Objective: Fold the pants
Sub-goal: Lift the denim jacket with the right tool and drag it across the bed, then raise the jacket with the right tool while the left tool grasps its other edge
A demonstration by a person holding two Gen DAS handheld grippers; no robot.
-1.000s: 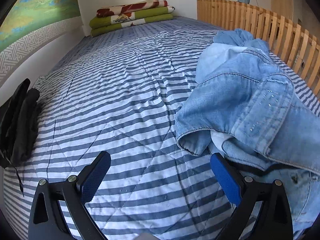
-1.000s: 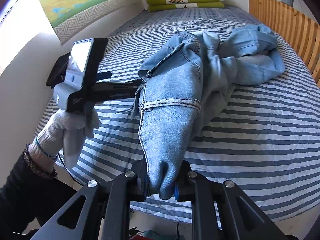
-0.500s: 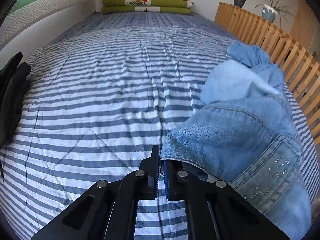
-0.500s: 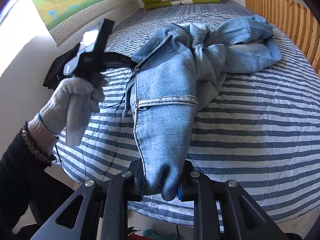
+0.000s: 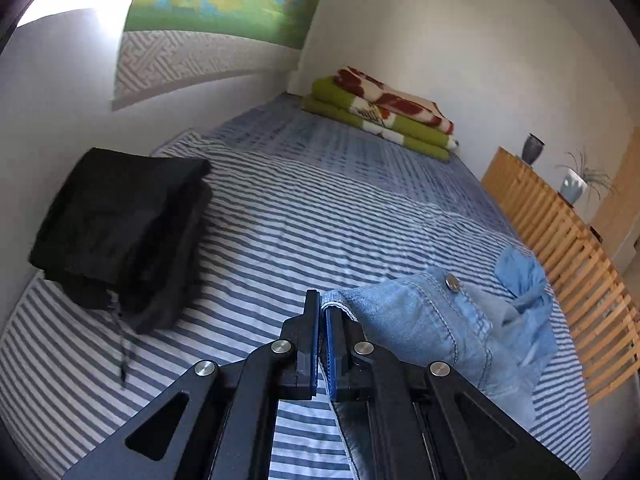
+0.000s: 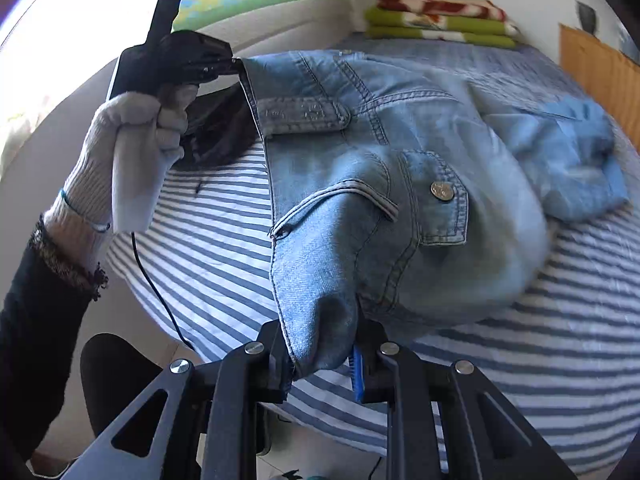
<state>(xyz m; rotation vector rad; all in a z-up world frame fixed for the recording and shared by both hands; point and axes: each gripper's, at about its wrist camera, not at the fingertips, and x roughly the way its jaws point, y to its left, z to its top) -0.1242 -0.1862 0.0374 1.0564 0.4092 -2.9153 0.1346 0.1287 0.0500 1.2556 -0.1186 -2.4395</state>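
Note:
Light blue jeans (image 6: pixel 400 152) hang stretched between both grippers above the striped bed (image 6: pixel 560 340). My right gripper (image 6: pixel 320 364) at the bottom of the right wrist view is shut on a bunched corner of the waistband. In the same view my left gripper (image 6: pixel 236 66), held by a gloved hand (image 6: pixel 132 140), pinches the other waistband corner at upper left. In the left wrist view the left gripper (image 5: pixel 322 328) is shut on the thin denim edge, and the jeans (image 5: pixel 432 320) trail off to the right. The trouser legs lie crumpled on the bed at the far right.
A folded black garment (image 5: pixel 120 224) lies on the bed's left side near the wall. Folded green and red blankets (image 5: pixel 384 116) are stacked at the head. A wooden slatted rail (image 5: pixel 568 240) runs along the right side, with a vase and a plant behind it.
The left gripper went from wide open to shut on the waistband edge, then rose and swung left with it. The right gripper lifted too, and the waistband now spreads between them.

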